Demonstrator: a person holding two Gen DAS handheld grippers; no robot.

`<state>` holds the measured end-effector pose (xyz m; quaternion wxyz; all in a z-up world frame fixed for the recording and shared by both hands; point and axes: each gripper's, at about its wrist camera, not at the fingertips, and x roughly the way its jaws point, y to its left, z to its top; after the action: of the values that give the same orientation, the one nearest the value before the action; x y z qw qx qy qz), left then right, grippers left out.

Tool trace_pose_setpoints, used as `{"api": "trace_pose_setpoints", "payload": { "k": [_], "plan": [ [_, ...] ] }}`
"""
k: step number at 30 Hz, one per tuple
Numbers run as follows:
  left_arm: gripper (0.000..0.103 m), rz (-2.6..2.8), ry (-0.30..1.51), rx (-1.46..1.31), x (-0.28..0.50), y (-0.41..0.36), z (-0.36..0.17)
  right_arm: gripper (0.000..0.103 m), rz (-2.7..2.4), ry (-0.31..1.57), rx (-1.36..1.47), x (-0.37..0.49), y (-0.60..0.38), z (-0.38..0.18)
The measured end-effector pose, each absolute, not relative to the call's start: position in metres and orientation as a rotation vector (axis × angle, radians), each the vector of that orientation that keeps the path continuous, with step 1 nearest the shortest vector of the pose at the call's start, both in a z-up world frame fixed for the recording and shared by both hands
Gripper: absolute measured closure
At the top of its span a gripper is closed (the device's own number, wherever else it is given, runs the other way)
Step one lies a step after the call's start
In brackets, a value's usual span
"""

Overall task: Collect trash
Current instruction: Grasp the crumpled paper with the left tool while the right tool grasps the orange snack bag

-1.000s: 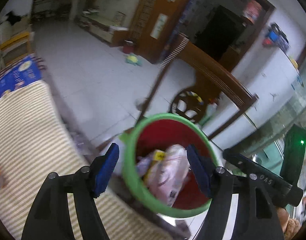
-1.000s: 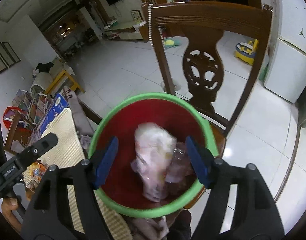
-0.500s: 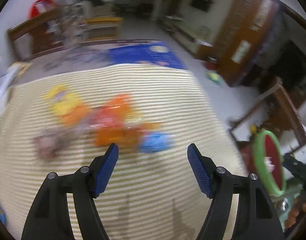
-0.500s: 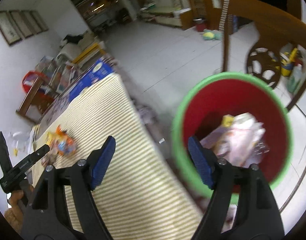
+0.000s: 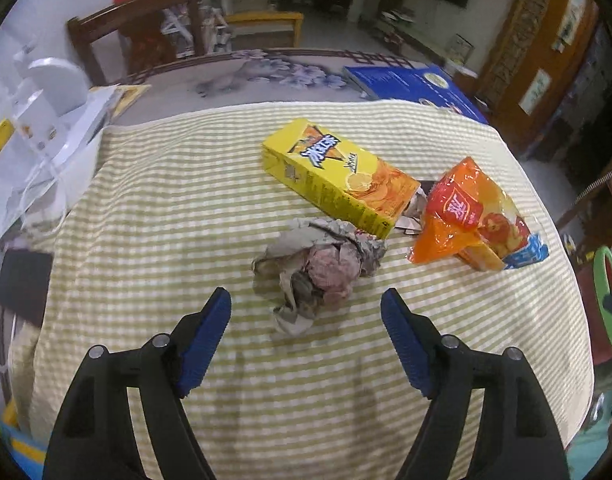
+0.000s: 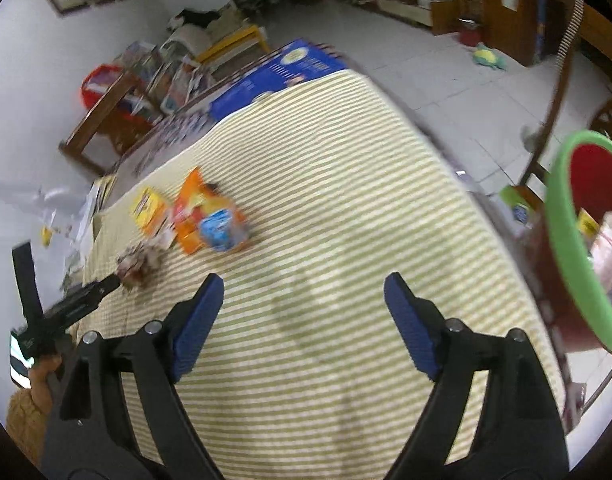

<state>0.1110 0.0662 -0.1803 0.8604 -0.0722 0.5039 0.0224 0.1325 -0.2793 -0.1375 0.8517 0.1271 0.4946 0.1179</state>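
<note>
Striped tablecloth point(image 5: 154, 240) under litter point(image 5: 318, 268)

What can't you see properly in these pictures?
- Red bin: cut off by the right wrist view's edge; only part of the inside shows.
- Snack pile: blurred in the right wrist view.
- Small scrap: mostly hidden behind the yellow box and orange bag, left wrist view.

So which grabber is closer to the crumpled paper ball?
Left. The left gripper hovers open right at the crumpled paper ball; the right gripper is farther along the table, toward the bin.
</note>
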Motion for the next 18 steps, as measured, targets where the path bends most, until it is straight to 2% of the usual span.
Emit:
{"api": "trace_pose_setpoints", "payload": {
  "k": [2, 5, 7, 9, 10, 11, 13, 18],
  "plan": [
    [0.024, 0.002, 1.067, -0.13, 0.122, 0.065, -0.185, 0.016, 0.269, 1.042, 0.214, 0.139, -0.261, -0.134],
    [0.025, -0.049, 1.09, -0.12, 0.138, 0.063, -0.196, 0.012, 0.312, 1.046, 0.135, 0.155, -0.236, -0.128],
    [0.032, -0.064, 1.107, -0.134, 0.147, 0.063, -0.204, 0.01, 0.331, 1.046, 0.071, 0.165, -0.22, -0.127],
    [0.054, -0.057, 1.131, -0.144, 0.151, 0.063, -0.21, 0.009, 0.349, 1.057, 0.009, 0.176, -0.207, -0.129],
    [0.056, -0.062, 1.13, -0.161, 0.151, 0.064, -0.212, 0.009, 0.364, 1.069, -0.023, 0.182, -0.2, -0.133],
    [0.062, -0.063, 1.124, -0.185, 0.149, 0.065, -0.211, 0.009, 0.371, 1.077, -0.043, 0.187, -0.195, -0.137],
    [0.065, -0.064, 1.116, -0.22, 0.144, 0.068, -0.209, 0.009, 0.382, 1.09, -0.08, 0.198, -0.185, -0.145],
    [0.065, -0.053, 1.099, -0.294, 0.124, 0.073, -0.205, 0.009, 0.409, 1.096, -0.147, 0.214, -0.165, -0.158]
  ]
}}
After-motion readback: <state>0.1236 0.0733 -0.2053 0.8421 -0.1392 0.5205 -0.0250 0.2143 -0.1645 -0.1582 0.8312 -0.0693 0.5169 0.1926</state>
